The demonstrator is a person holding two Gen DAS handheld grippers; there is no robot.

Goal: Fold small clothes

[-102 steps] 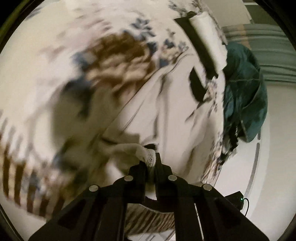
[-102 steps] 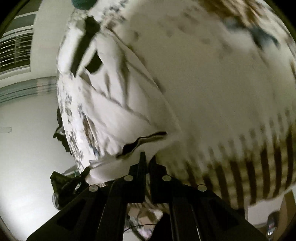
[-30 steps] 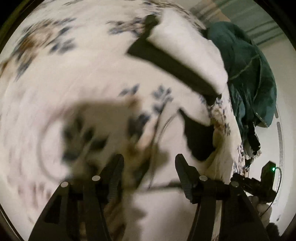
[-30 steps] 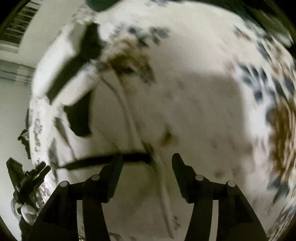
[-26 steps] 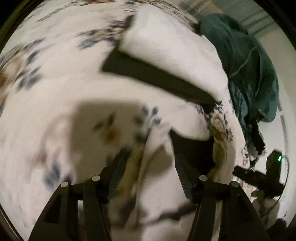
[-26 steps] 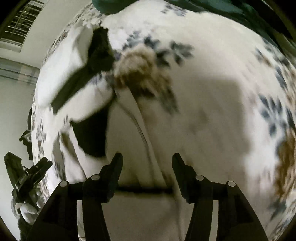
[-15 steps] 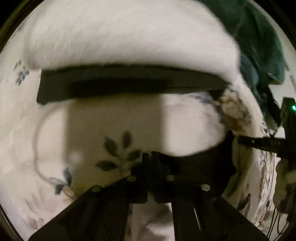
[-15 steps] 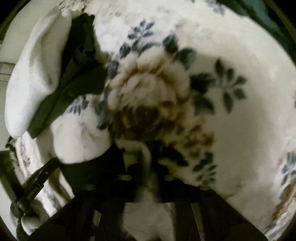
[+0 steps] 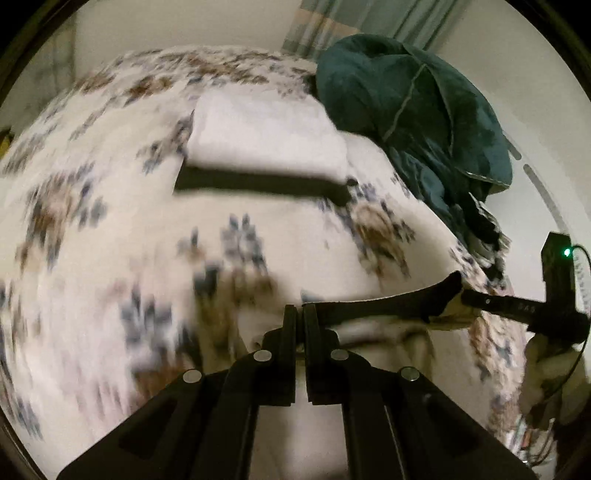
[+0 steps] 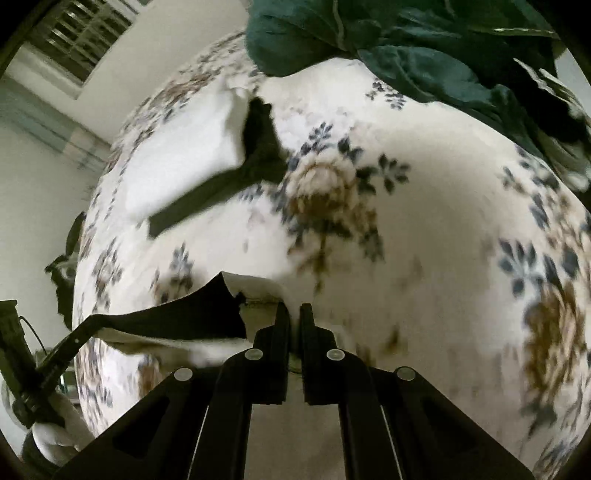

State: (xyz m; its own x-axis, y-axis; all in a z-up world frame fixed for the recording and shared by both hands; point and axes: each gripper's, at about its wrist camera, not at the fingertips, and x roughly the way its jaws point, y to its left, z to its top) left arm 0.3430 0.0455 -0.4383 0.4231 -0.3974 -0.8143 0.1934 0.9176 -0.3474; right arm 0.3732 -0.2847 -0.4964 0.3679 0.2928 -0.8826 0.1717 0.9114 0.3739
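Note:
A small cream garment (image 9: 384,334) with a black band (image 9: 384,308) hangs stretched between my two grippers above the flowered bedspread (image 9: 110,229). My left gripper (image 9: 299,314) is shut on one top corner of it. My right gripper (image 10: 293,314) is shut on the other corner, where the cream cloth (image 10: 255,286) and black band (image 10: 177,317) meet. Each gripper shows at the edge of the other's view, the right one (image 9: 517,306) and the left one (image 10: 74,339). A folded white-and-black garment (image 9: 266,147) lies farther back on the bed, also in the right wrist view (image 10: 192,155).
A dark green blanket (image 9: 417,110) is heaped at the far side of the bed, and it also shows in the right wrist view (image 10: 406,40). The bedspread (image 10: 443,221) fills most of both views. Walls, a curtain (image 9: 369,26) and a shuttered window (image 10: 77,40) lie beyond.
Both grippers closed on the garment's top corners near the folded pile, then pulled back and up with it. The folded pile now lies farther away.

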